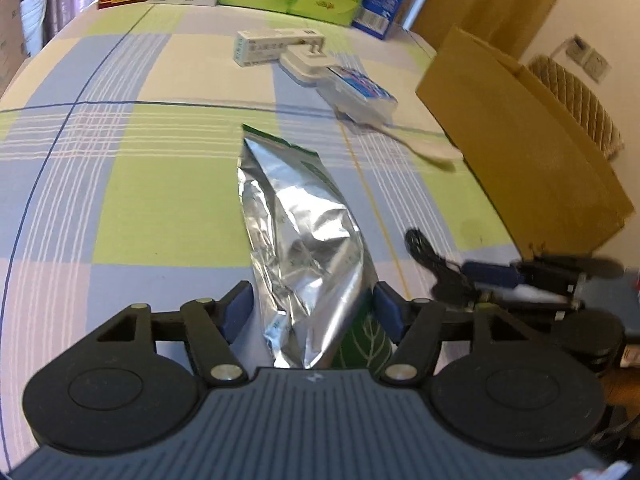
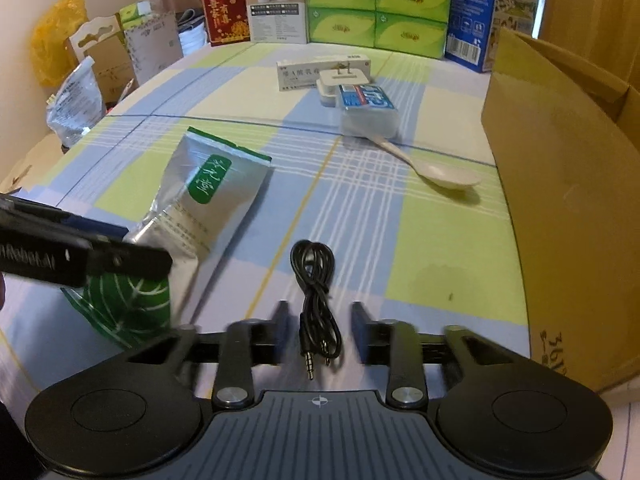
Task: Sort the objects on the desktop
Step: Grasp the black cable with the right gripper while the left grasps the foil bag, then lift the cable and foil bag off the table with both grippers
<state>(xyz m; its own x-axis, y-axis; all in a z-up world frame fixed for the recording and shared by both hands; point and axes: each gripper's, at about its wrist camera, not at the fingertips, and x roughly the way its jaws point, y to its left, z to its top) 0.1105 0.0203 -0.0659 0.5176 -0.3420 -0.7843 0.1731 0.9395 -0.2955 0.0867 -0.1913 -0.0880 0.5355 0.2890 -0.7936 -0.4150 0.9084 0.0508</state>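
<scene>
We are reaching low over the desk.
Left claw is straddling the foil pouch, wide; right claw is straddling the black cable, wide.

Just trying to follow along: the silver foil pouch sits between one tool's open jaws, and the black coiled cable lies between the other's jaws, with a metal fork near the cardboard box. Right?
Nearly. It is a pale plastic spoon, not a metal fork, as the right wrist view shows. The rest holds: the foil pouch sits between the left gripper's open jaws, the cable between the right gripper's jaws, near the cardboard box.
</scene>
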